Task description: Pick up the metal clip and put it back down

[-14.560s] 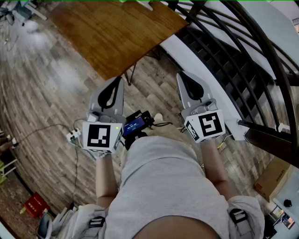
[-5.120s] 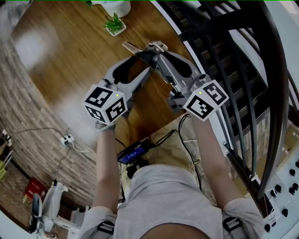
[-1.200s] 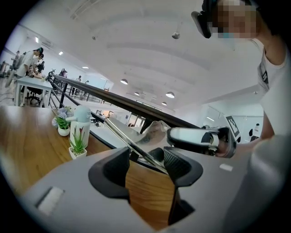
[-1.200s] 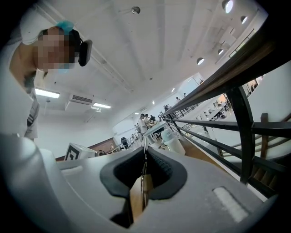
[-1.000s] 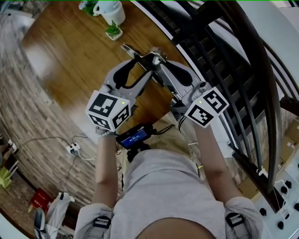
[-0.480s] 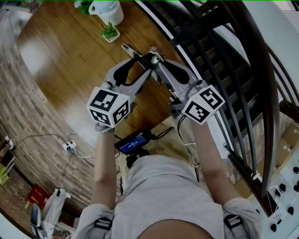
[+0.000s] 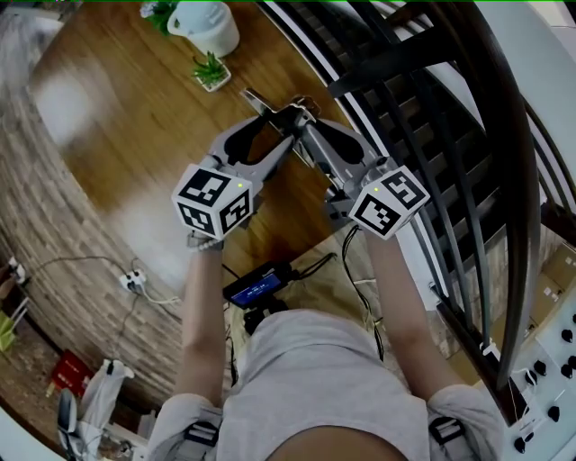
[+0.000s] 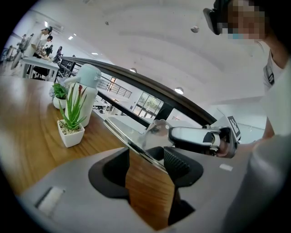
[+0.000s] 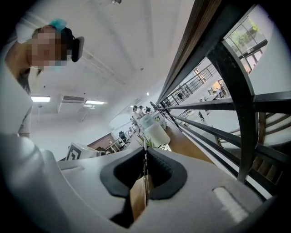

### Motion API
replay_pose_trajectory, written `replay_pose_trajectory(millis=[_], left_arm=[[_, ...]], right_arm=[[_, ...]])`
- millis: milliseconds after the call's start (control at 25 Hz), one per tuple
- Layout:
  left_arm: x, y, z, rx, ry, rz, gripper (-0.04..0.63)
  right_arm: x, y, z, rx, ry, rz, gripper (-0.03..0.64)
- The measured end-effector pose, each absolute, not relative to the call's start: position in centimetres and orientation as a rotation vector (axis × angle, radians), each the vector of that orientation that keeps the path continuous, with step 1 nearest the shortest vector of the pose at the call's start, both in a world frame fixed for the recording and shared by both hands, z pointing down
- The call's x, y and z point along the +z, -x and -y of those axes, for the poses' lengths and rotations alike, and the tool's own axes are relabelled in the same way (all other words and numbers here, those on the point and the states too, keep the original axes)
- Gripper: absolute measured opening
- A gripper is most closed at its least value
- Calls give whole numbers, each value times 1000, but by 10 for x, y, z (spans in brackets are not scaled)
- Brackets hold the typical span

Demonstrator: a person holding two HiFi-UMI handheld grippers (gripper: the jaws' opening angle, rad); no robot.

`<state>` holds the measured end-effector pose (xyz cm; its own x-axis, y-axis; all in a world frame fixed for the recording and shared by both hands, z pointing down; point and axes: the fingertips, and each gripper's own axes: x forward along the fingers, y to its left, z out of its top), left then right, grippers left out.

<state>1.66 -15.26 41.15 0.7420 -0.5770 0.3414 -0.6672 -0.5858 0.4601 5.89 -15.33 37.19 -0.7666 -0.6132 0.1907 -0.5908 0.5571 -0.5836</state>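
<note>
At the right side of the brown wooden table (image 7: 108, 117): both grippers meet on one long, shiny metal clip (image 7: 270, 101).
Metal clip: a thin polished strip with a rounded loop at one end. It is held between the two gripper tips over the tabletop, beside the black stair railing (image 7: 450, 135). Whether it touches the wood cannot be told.
Left gripper (image 7: 286, 122): in its own view (image 8: 148, 164) the black ribbed pads stand apart. The clip (image 8: 132, 141) crosses the gap on a slant, from the tip of one pad to the face of the other, and is gripped there.
Right gripper (image 7: 301, 119): in its own view (image 9: 145, 172) the pads are almost together. They are clamped on the clip's thin edge (image 9: 145, 154), which stands upright between them.
Marker cubes: one on each gripper (image 7: 212, 200) (image 7: 387, 200), close to the person's hands.
Small white square pot with a green spiky plant (image 7: 211, 70): on the table, near the clip's far end but apart from it (image 8: 70, 132).
White rounded jug (image 7: 205, 22): behind the small pot.
Dark device with a blue screen (image 7: 256, 284): low, between the person's forearms.
</note>
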Motion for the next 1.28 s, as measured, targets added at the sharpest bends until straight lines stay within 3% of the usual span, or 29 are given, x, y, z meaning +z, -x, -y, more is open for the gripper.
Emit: replay_pose_trajectory(millis=[1280], left_arm=[[450,-7,176,320,-2239,1050,222]], right_arm=[[444,-58,207,-1209,1334,-2656,23]])
